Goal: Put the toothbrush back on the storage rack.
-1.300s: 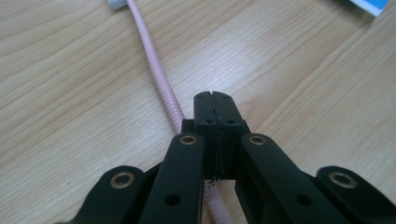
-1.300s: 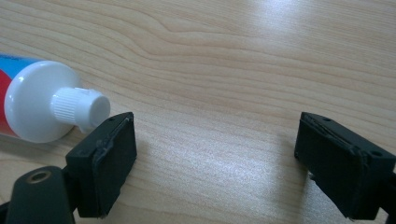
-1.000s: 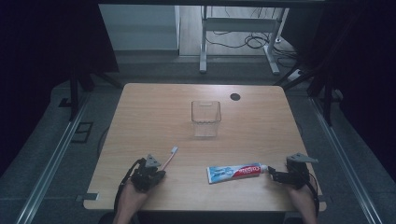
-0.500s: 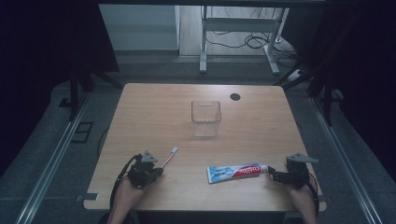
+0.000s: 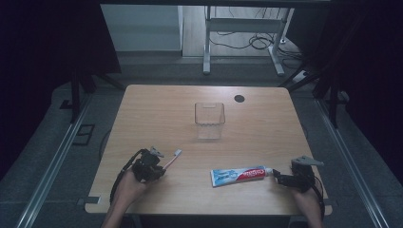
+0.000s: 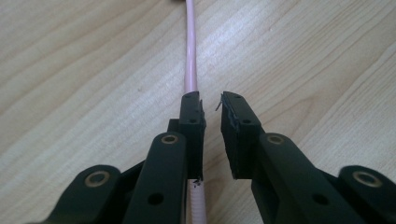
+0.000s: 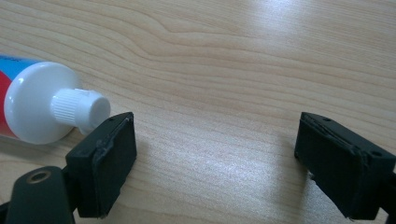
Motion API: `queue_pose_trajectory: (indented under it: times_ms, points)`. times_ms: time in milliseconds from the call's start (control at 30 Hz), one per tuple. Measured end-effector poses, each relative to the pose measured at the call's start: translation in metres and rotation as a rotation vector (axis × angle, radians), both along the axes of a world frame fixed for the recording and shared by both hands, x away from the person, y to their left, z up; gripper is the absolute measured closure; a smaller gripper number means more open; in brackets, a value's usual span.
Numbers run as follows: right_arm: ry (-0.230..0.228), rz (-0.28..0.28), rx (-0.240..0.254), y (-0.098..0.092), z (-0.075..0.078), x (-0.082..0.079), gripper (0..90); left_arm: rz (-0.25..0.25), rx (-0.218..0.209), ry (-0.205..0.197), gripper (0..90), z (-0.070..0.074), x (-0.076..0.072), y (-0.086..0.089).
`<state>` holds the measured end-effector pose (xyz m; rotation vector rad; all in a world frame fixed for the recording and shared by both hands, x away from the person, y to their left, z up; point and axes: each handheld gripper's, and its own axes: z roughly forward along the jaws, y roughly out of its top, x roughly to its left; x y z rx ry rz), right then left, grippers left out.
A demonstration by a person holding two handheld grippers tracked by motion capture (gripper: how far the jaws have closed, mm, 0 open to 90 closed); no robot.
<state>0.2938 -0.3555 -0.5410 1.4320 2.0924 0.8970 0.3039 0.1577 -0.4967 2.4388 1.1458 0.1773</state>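
Note:
A pink toothbrush [image 5: 172, 158] lies on the wooden table [image 5: 142, 109] at the front left, its white head pointing away. My left gripper [image 5: 158, 166] sits at the handle's near end. In the left gripper view its jaws have just been opening and stand a narrow gap apart. The pink handle [image 6: 189, 56] runs under the left jaw, and nothing is in the gap of the left gripper [image 6: 212, 100]. A toothpaste tube [image 5: 237, 175] lies at the front right. My right gripper [image 5: 278, 178] is open at its cap end, the white cap [image 7: 81, 108] just outside one jaw of the right gripper [image 7: 215, 128].
A clear square container [image 5: 209, 121] stands upright mid-table, beyond both items. A black round hole [image 5: 239, 98] marks the far part of the tabletop. Dark curtains and metal frame legs surround the table.
My left gripper has drawn back slightly to the left and lifted a little, and its jaws have parted off the toothbrush handle. The toothbrush, the tube and the right gripper have stayed put.

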Motion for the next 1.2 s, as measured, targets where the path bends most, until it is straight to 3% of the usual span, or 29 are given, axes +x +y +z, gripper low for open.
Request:
queue_pose_trajectory:
  times_ms: [167,367,467,767,933,1200]
  points:
    - [0.001,0.0,-0.001,0.0,0.0,0.0,12.7,-0.014,0.07,0.03,74.5,0.002,0.009,-0.005]
    - [0.0,0.0,-0.001,0.0,0.0,0.0,12.7,-0.023,0.112,0.071,71.7,0.002,0.018,-0.009]
    - [0.0,0.001,-0.001,0.0,0.0,0.0,12.7,-0.025,0.142,0.11,71.3,0.001,0.025,-0.014]
    - [0.0,0.0,-0.001,0.0,0.0,0.0,12.7,-0.027,0.192,0.172,72.6,-0.002,0.034,-0.021]
    - [0.0,0.001,-0.001,0.0,0.0,0.0,12.7,-0.03,0.229,0.205,78.4,-0.004,0.039,-0.026]
    - [0.0,0.0,-0.001,0.0,0.0,0.0,12.7,-0.028,0.246,0.214,84.0,-0.003,0.04,-0.03]
